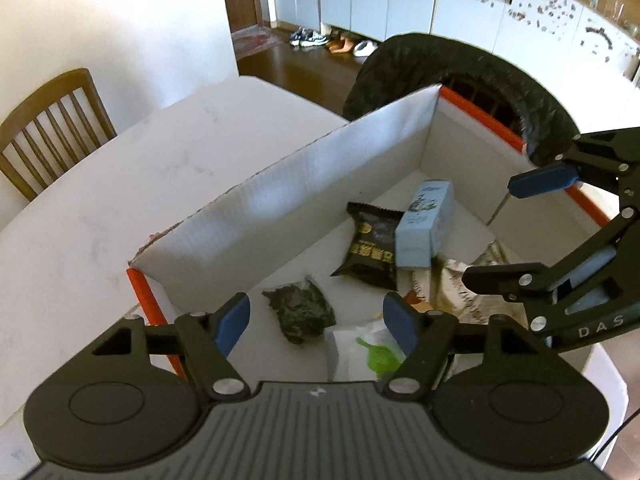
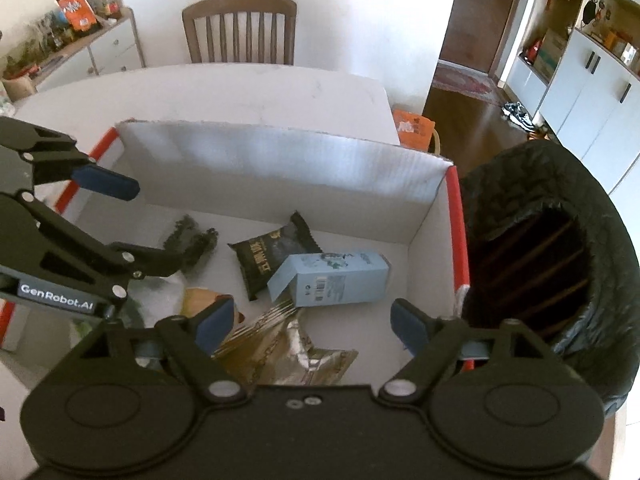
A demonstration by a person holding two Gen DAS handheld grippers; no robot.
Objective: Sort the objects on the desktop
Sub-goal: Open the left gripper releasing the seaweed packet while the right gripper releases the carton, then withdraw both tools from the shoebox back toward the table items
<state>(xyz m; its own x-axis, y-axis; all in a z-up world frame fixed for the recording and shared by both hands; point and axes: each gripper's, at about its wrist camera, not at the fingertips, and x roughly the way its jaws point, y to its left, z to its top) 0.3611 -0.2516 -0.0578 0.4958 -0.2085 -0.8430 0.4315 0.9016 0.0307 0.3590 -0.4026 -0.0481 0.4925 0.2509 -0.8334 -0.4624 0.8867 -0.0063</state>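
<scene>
Box: white cardboard box (image 2: 280, 168) with red-orange edges, standing on the white table (image 1: 120, 184) at its corner beside the bin.
Contents: pale blue carton (image 2: 332, 278) lies on its side near the middle of the floor, one end resting on a black snack packet (image 2: 272, 258); dark crumpled packet (image 1: 302, 314) toward the left wall; silver foil wrapper (image 2: 296, 354) at the near wall; white packet with green print (image 1: 366, 354) beside it.
Left gripper (image 1: 316, 324): jaws wide, holding nothing, over the near left part of the box.
Right gripper (image 2: 310, 322): jaws wide, holding nothing, above the foil wrapper.
Bin: basket lined with a black bag (image 2: 540, 248), just outside the box's right wall.
Chair: wooden chair (image 2: 240, 30) at the table's far edge.
</scene>
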